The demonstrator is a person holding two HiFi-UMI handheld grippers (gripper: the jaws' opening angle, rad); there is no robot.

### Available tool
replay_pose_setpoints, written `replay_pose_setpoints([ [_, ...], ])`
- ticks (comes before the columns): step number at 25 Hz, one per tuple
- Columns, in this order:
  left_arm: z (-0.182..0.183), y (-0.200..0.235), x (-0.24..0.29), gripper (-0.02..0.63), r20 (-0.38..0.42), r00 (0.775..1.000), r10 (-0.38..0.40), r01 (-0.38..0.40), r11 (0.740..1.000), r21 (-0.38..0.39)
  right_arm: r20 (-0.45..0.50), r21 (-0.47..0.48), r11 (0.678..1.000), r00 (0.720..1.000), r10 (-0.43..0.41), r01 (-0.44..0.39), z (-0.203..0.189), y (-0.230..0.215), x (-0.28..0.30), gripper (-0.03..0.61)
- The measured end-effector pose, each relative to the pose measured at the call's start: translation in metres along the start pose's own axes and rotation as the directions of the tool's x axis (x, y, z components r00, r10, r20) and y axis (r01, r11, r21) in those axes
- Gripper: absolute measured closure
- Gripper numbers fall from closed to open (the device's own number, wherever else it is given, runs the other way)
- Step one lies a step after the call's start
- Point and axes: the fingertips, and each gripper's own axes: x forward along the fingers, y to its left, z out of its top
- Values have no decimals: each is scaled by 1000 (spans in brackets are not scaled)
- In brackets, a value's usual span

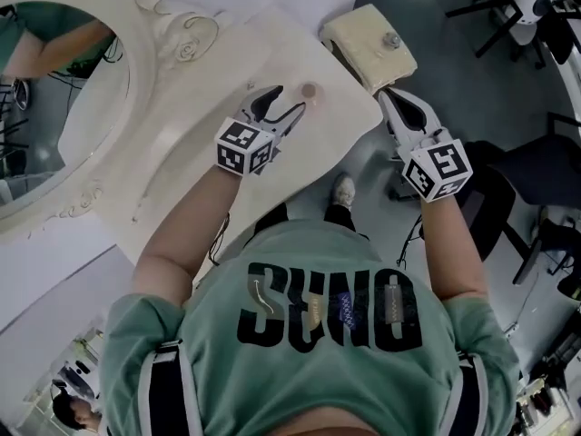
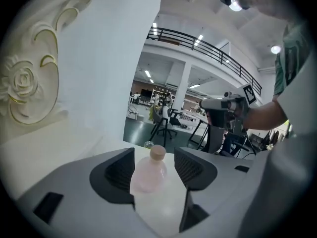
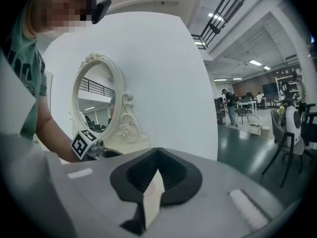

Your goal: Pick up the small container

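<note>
Left gripper [image 1: 286, 103] stands wide open facing the small pink container [image 2: 148, 172]; right gripper [image 1: 390, 98] is clenched, empty.

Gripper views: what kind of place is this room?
Probably a large open lab or office hall: office chairs, a railed balcony overhead, and an ornate mirror staged on a white table.

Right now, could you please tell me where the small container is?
In the head view the small container stands on the white table just beyond the left gripper's open jaws, right of the mirror frame.
</note>
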Motion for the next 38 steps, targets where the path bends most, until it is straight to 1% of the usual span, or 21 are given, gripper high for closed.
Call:
replay_pose_setpoints([
  [4, -14, -5, 23, 364, -18, 1000, -8, 9, 999, 39, -15, 15, 1000, 1000, -7, 8, -20, -4, 7, 568],
  [8, -22, -7, 41, 364, -21, 1000, 2, 0, 997, 81, -24, 30, 1000, 1000, -6, 7, -35, -3, 9, 568],
  [12, -19, -4, 53, 364, -5, 1000, 22, -22, 995, 101, -38, 37, 999, 999, -2, 3, -46, -1, 6, 568],
  [16, -17, -5, 60, 364, 8, 1000, 30, -30, 990, 138, -44, 44, 999, 999, -3, 5, -53, -2, 4, 568],
  [19, -19, -6, 64, 367, 16, 999, 35, -37, 989, 145, -46, 45, 999, 999, -3, 5, -55, -2, 2, 568],
  [23, -21, -6, 67, 408, 31, 998, 54, -58, 987, 150, -48, 44, 999, 999, -2, 4, -56, -2, 0, 568],
  [26, -18, -6, 66, 447, 53, 996, 65, -73, 981, 180, -50, 48, 999, 999, -3, 5, -59, -2, -2, 568],
  [28, -17, -7, 66, 476, 52, 997, 63, -72, 978, 195, -50, 50, 999, 999, -4, 6, -60, -1, -3, 568],
  [31, -17, -9, 64, 477, 46, 998, 51, -58, 982, 181, -47, 51, 999, 999, -7, 10, -60, -1, -5, 568],
  [38, -18, -12, 58, 477, 41, 998, 48, -54, 984, 169, -37, 50, 999, 999, -15, 17, -56, -1, -8, 568],
])
